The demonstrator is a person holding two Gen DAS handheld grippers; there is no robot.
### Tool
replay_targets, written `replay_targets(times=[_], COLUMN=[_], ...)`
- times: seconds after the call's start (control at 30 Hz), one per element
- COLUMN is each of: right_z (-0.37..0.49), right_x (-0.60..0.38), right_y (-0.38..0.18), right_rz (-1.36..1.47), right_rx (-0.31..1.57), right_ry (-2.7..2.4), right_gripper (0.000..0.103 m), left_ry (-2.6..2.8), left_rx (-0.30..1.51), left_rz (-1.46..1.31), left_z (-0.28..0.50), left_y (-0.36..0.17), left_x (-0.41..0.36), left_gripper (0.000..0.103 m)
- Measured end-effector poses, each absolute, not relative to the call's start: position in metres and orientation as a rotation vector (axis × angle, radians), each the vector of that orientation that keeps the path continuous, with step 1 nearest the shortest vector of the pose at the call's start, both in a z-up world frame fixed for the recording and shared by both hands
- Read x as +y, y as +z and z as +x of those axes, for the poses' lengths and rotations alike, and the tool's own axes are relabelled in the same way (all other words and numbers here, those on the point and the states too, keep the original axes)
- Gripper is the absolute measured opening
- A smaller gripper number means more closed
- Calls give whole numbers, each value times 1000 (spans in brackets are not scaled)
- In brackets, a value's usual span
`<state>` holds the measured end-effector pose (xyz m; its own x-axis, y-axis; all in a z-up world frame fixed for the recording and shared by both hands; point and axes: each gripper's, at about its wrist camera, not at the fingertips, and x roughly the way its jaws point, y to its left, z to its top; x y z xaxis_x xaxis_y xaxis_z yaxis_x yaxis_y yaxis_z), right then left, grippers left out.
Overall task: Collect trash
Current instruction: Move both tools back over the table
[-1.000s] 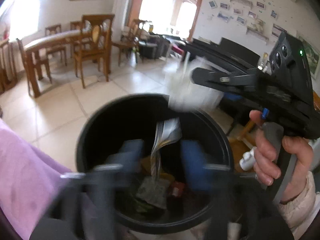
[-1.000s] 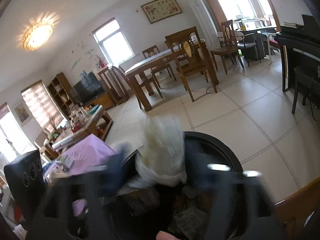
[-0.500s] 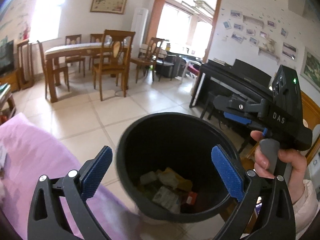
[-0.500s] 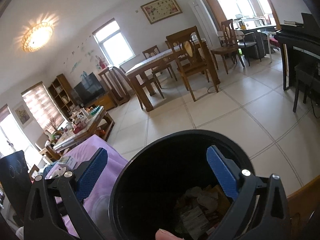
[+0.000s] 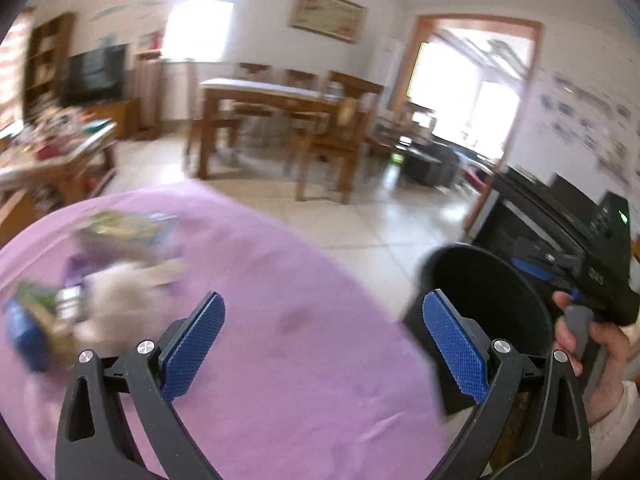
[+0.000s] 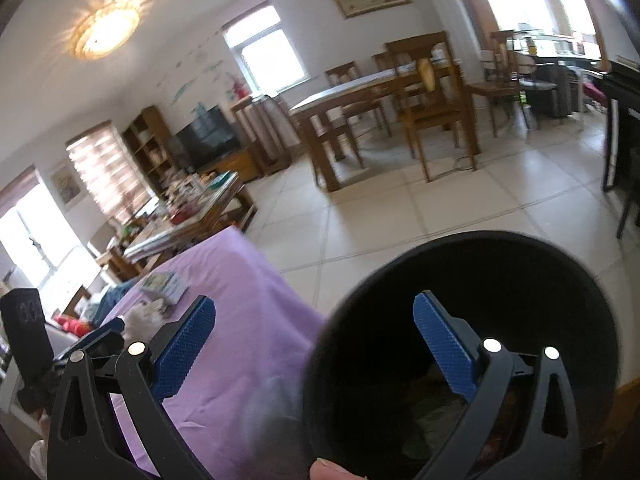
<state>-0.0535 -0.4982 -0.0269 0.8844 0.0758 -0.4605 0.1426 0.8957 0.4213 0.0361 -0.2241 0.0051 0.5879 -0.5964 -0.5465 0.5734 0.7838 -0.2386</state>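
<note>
A black round bin (image 6: 500, 320) with trash at its bottom stands beside a table under a purple cloth (image 5: 300, 340); it also shows at the right of the left wrist view (image 5: 492, 304). My left gripper (image 5: 324, 340) is open and empty over the cloth. Blurred trash lies at its left: a white crumpled wad (image 5: 120, 292), a blue packet (image 5: 24, 332) and a green-printed wrapper (image 5: 120, 228). My right gripper (image 6: 316, 340) is open and empty at the bin's near rim. The wad (image 6: 140, 316) and wrapper (image 6: 164, 284) show small in the right wrist view.
A wooden dining table with chairs (image 6: 380, 112) stands on the tiled floor beyond. A cluttered low table (image 6: 188, 208) is at the left. A black piano (image 5: 540, 208) is behind the bin. The right gripper's body and hand (image 5: 592, 292) are beside the bin.
Both grippers opened and dropped their trash into the bin. The left gripper has since swung left, from above the bin to over the purple cloth. The right gripper shifted slightly left.
</note>
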Motion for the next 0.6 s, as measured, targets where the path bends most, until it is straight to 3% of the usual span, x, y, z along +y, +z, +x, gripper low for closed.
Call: replay_targets(times=[0.33,0.6], right_z=[6,49], right_x=[-403,-330], right_y=[-31,-28], right_rz=[391,327], right_rx=[580,648], right_ry=[169,318], right_gripper=[98,98], left_ry=[-312,-328], left_rx=[702,745], left_rz=[-181,27], left_z=[91,129], left_y=[-6,-16], left_x=[-49,-4], left_gripper=[98,98])
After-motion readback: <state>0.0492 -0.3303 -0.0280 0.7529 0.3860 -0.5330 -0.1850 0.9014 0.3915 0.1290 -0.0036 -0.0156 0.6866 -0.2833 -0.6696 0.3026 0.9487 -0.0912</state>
